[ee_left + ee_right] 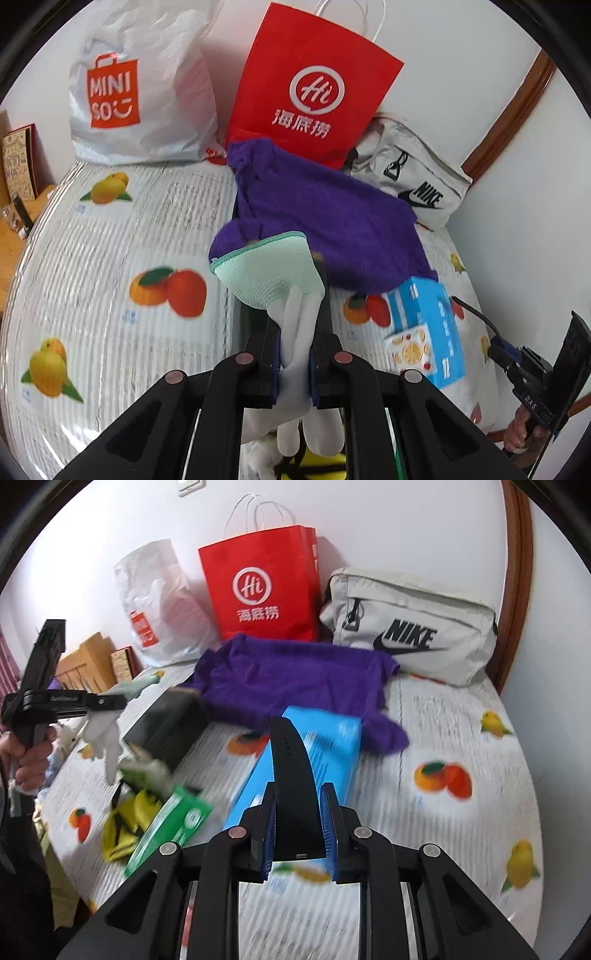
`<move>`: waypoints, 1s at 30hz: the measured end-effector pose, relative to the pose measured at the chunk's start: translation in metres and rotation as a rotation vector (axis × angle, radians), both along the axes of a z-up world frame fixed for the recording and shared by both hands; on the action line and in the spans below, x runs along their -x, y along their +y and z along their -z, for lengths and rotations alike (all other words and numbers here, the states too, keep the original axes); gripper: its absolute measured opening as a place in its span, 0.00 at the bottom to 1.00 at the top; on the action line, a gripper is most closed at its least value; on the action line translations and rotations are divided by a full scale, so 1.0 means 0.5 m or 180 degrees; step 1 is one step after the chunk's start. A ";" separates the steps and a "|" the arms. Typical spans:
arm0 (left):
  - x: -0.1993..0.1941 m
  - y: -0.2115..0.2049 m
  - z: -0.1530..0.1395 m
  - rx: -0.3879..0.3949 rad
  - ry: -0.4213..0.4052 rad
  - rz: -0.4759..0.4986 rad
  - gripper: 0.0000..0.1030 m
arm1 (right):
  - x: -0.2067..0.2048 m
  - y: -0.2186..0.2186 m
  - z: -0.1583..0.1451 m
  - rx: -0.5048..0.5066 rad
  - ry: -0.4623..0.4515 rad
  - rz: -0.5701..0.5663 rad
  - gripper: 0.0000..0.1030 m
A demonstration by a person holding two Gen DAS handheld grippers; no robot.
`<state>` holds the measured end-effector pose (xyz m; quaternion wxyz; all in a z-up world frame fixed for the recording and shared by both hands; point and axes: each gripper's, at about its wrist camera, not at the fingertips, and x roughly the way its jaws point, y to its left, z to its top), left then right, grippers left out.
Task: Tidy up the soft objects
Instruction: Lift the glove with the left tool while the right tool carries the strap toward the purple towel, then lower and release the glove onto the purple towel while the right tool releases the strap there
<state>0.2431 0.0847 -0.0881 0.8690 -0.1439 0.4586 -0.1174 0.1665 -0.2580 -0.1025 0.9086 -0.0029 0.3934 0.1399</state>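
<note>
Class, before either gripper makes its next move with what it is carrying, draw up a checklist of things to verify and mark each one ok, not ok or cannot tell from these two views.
1. Left gripper clamps the white glove: ok, cuff sticks out ahead, fingers hang below.
2. Right gripper clamps the dark strap: ok, held between the blue pads.
3. Both loads clear of the bed sheet: ok, both are lifted.
4. Purple towel lies spread in front of the red paper bag: ok.
5. Red paper bag's mouth open to take items: cannot tell.
6. Blue box overlaps the towel's edge: not ok if the towel goes next.
</note>
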 end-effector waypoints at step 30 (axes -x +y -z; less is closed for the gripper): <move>-0.377 -0.088 0.034 -0.0016 0.0160 0.0176 0.11 | -0.408 0.011 0.063 0.0260 0.0252 0.0231 0.22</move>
